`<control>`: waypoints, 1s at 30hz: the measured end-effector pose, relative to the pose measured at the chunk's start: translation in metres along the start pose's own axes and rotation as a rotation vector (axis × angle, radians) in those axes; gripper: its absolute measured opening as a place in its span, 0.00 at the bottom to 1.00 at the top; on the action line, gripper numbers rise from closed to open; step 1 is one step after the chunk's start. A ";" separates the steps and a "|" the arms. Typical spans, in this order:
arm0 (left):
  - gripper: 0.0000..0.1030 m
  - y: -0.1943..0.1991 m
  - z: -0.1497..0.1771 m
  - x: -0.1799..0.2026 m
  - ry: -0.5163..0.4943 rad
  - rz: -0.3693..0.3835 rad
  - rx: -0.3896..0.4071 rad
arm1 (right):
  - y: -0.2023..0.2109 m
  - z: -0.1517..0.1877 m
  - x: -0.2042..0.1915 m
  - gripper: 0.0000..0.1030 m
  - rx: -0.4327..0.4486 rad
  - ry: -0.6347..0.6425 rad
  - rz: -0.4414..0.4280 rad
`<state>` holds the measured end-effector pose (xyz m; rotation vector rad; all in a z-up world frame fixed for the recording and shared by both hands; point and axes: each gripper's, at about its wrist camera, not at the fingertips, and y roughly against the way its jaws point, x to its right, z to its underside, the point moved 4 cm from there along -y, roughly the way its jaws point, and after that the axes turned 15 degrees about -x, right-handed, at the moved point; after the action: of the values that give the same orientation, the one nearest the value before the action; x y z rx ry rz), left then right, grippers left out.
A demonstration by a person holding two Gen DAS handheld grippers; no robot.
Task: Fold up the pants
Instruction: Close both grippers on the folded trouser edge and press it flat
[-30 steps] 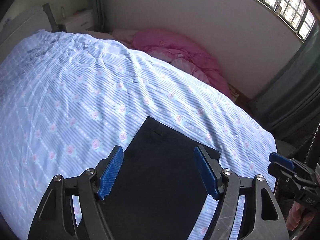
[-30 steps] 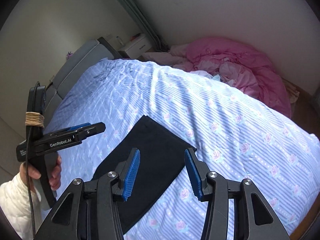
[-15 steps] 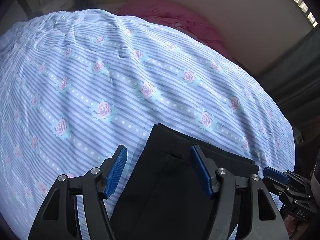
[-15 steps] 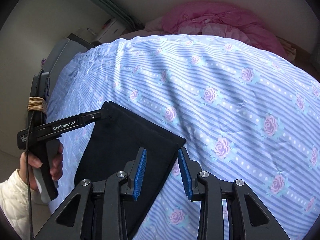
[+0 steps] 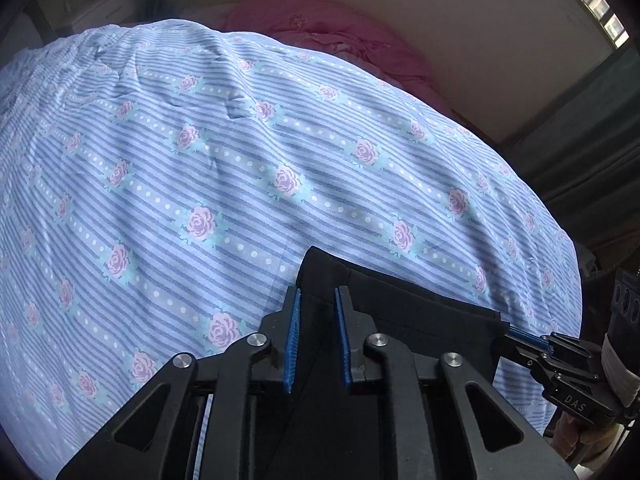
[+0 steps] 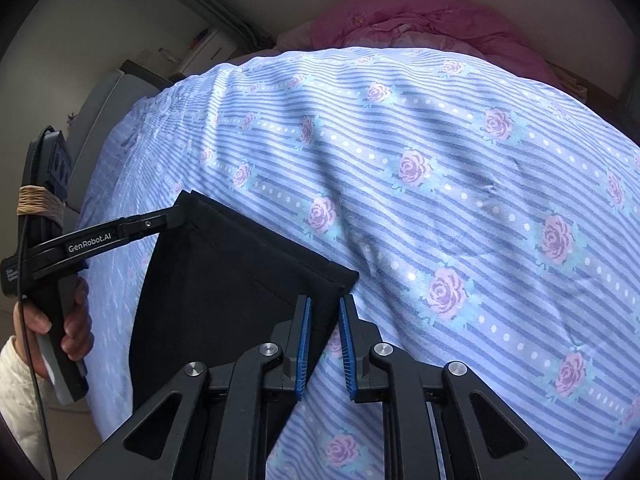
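Observation:
Black folded pants (image 6: 232,272) lie flat on the flowered blue bed sheet (image 6: 440,160). My left gripper (image 5: 317,292) is shut on the far left corner of the pants (image 5: 400,304), with black cloth pinched between its blue pads. In the right wrist view its tip (image 6: 180,214) sits on that same corner, and a hand (image 6: 76,312) holds its handle. My right gripper (image 6: 325,300) has its jaws closing on the far right corner, with the cloth edge between the narrow pads. The left wrist view shows its tip (image 5: 508,330) at that corner.
A crumpled pink quilt (image 6: 420,16) lies at the far side of the bed against the wall. A grey headboard (image 6: 100,120) and a white nightstand (image 5: 100,4) stand at the far left. A dark curtain (image 5: 580,140) hangs on the right.
Both grippers came down onto the far edge of the pants. Their jaws went from wide apart to narrow, each pinching a corner.

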<state>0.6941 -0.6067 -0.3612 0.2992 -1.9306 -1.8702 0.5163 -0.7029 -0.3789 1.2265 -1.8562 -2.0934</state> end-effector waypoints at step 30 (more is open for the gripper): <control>0.48 -0.037 -0.026 -0.053 0.026 0.115 -0.078 | -0.020 -0.005 0.032 0.28 -0.054 -0.097 -0.182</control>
<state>0.7473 -0.6093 -0.4061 0.1836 -1.8131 -1.8515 0.5061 -0.7187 -0.4113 1.3514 -1.7730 -2.3193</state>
